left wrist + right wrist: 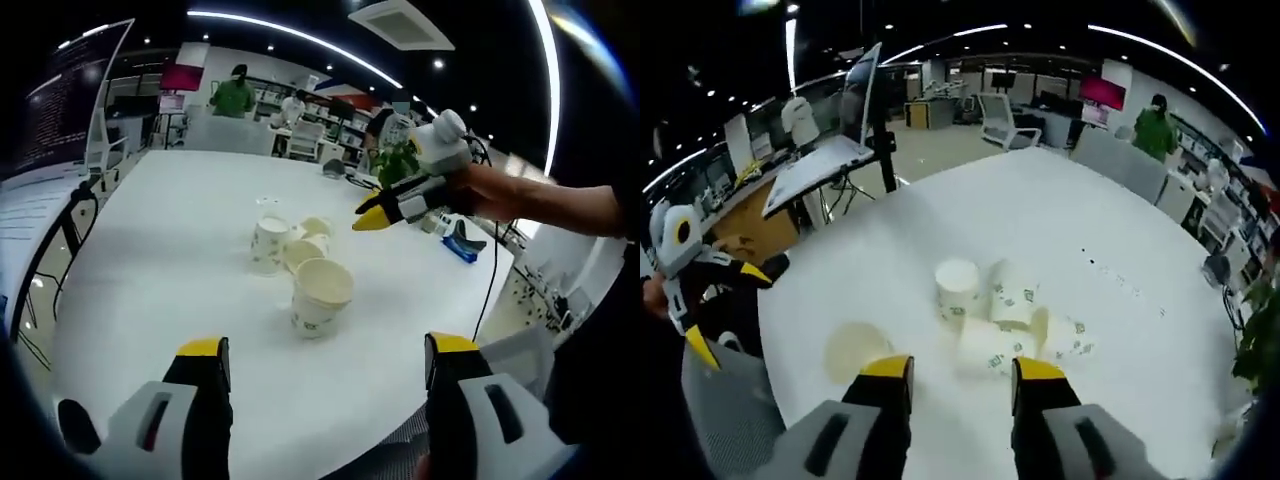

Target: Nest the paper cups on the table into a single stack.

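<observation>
Several white paper cups with green print are clustered mid-table. In the left gripper view, one cup (320, 294) stands mouth up nearest me, another cup (268, 243) stands behind it, and two more lie tipped beside them (306, 250). My left gripper (325, 350) is open and empty, short of the cups. The right gripper (377, 216) hovers above and right of the cluster, held by a hand. In the right gripper view, my right gripper (962, 372) is open above a tipped cup (985, 350). An upturned cup (958, 288) stands beyond. The left gripper (728, 310) is at the far left.
The white table (150, 250) is large and rounded, its near edge just below my left jaws. A blue object (461, 246) and a potted plant (395, 160) sit at its right side. Office chairs (996, 116), a monitor (858, 95) and a person in green (234, 94) surround it.
</observation>
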`<action>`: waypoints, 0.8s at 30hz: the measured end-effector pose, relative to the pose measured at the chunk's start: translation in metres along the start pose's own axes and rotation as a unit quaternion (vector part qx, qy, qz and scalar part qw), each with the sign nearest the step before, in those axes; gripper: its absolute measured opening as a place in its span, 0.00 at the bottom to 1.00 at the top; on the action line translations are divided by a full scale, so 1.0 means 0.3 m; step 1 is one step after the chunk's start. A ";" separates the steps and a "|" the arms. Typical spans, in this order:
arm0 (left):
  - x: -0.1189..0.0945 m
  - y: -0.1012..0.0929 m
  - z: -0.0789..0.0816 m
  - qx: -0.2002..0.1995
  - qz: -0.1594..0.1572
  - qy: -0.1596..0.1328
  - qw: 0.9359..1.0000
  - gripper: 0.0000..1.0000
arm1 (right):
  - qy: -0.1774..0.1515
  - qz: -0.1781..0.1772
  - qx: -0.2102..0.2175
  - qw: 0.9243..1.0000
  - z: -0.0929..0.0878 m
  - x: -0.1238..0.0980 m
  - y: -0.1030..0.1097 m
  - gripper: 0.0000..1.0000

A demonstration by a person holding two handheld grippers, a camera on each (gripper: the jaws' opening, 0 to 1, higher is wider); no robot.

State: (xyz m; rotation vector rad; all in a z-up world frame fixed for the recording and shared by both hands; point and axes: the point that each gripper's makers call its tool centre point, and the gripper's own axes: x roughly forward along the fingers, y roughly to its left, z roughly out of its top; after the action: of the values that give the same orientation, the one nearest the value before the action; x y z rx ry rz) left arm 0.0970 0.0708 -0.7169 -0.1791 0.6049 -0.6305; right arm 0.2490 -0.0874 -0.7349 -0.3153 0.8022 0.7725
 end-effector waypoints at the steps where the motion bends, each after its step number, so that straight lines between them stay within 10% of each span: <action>1: -0.001 0.004 0.000 -0.001 0.001 -0.001 1.000 0.78 | 0.000 -0.003 0.004 1.000 -0.007 0.004 -0.007 0.40; 24: -0.017 0.036 -0.016 -0.015 0.011 0.002 1.000 0.78 | 0.020 -0.074 0.028 0.997 -0.063 0.221 -0.037 0.56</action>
State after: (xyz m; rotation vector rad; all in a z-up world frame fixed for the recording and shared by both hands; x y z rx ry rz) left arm 0.0963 0.0826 -0.7219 -0.1986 0.6206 -0.6014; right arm 0.2766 -0.0721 -0.7972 -0.3374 0.8273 0.6065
